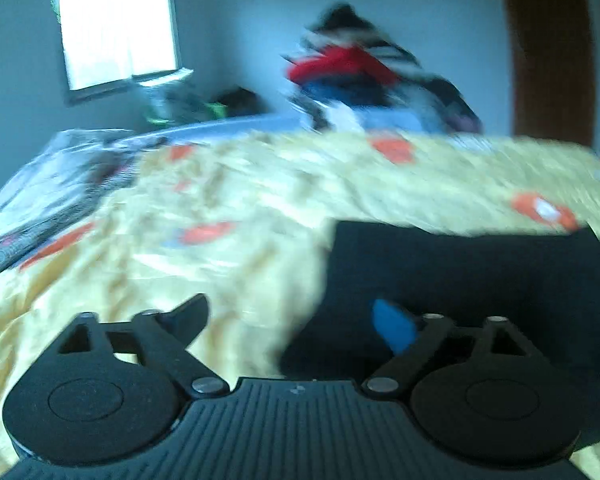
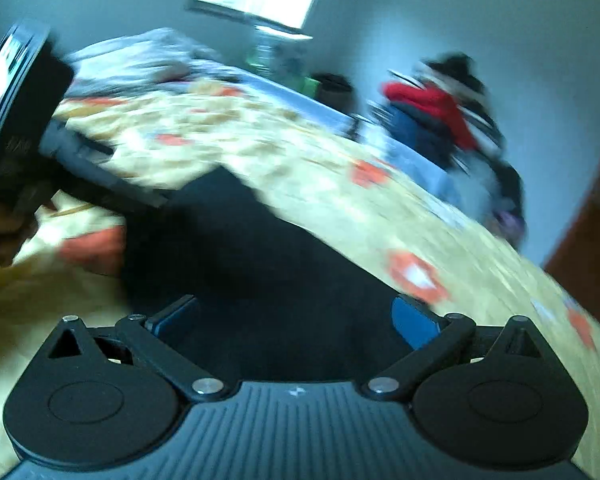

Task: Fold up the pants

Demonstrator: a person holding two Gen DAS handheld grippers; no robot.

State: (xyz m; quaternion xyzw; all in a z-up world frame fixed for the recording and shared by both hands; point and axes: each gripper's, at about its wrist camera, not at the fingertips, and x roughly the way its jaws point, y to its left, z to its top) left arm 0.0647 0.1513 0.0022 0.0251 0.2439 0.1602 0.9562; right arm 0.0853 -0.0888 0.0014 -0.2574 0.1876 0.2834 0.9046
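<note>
Dark pants [image 1: 460, 272] lie flat on a yellow bedspread with orange patches [image 1: 220, 200]; both views are blurred. My left gripper [image 1: 300, 320] is open over the pants' left edge, nothing between its fingers. In the right wrist view the pants [image 2: 240, 248] spread out ahead as a dark folded slab. My right gripper [image 2: 296, 316] hangs open above them, jaws wide and empty. The other gripper's body [image 2: 28, 120] shows at the left edge of that view.
A pile of clothes, red, blue and dark [image 1: 372, 76], sits at the far side of the bed against the wall. A bright window [image 1: 116, 36] is on the back wall. A brown door [image 1: 548, 48] stands at the right. Grey bedding [image 1: 52, 176] lies at the left.
</note>
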